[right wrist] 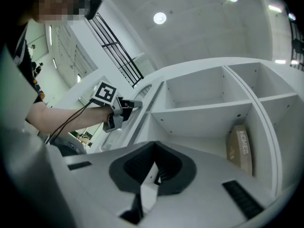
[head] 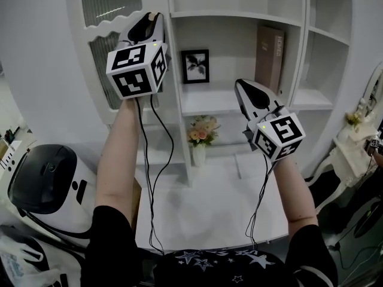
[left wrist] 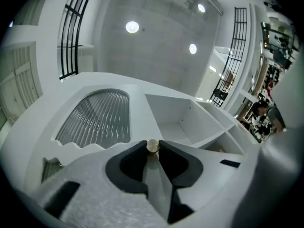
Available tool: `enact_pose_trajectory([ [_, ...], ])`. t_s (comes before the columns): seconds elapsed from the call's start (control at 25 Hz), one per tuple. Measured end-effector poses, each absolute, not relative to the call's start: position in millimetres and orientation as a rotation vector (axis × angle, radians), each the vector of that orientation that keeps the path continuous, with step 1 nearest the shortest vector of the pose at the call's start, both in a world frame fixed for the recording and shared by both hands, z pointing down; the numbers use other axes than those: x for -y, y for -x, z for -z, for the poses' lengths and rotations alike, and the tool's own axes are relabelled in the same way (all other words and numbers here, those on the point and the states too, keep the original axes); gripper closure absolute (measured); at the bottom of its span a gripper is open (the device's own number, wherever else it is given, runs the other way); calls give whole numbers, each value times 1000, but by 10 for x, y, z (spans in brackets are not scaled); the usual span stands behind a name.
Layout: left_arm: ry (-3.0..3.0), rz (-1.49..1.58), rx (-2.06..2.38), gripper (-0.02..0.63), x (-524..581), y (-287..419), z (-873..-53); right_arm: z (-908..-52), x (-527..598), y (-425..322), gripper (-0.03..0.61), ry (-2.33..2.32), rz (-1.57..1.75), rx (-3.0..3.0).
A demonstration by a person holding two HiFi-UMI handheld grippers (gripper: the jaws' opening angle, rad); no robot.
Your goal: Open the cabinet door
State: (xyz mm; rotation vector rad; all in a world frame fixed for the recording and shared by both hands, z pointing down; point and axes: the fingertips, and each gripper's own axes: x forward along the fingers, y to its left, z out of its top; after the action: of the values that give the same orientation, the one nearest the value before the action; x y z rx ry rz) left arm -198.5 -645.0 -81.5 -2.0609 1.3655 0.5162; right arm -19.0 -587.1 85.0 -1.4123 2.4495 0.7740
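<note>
The white cabinet door (head: pixel 90 58) with a ribbed glass pane (left wrist: pixel 97 118) stands at the left of the shelf unit. Its small brass knob (left wrist: pixel 152 146) sits pinched between the tips of my left gripper (left wrist: pixel 152 148). In the head view the left gripper (head: pixel 157 15) is raised against the door's right edge. My right gripper (head: pixel 239 84) hangs in front of the open shelves, jaws together with nothing between them. The right gripper (right wrist: pixel 153 167) view also catches the left gripper (right wrist: pixel 135 103) at the door's edge.
Open shelves hold a framed picture (head: pixel 195 66), a brown box (head: pixel 269 57) and a vase of flowers (head: pixel 200 137). A white counter (head: pixel 203 202) lies below me. A white and black rounded machine (head: pixel 48 181) stands at lower left, and a white chair (head: pixel 353 148) at right.
</note>
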Motion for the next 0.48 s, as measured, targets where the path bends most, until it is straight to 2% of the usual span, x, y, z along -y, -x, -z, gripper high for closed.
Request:
enact_pose_trajectory([
  [0.48, 2154, -555, -1382, 534, 5917, 2186, 779, -912, 5736, 442, 572, 1168, -726, -2545],
])
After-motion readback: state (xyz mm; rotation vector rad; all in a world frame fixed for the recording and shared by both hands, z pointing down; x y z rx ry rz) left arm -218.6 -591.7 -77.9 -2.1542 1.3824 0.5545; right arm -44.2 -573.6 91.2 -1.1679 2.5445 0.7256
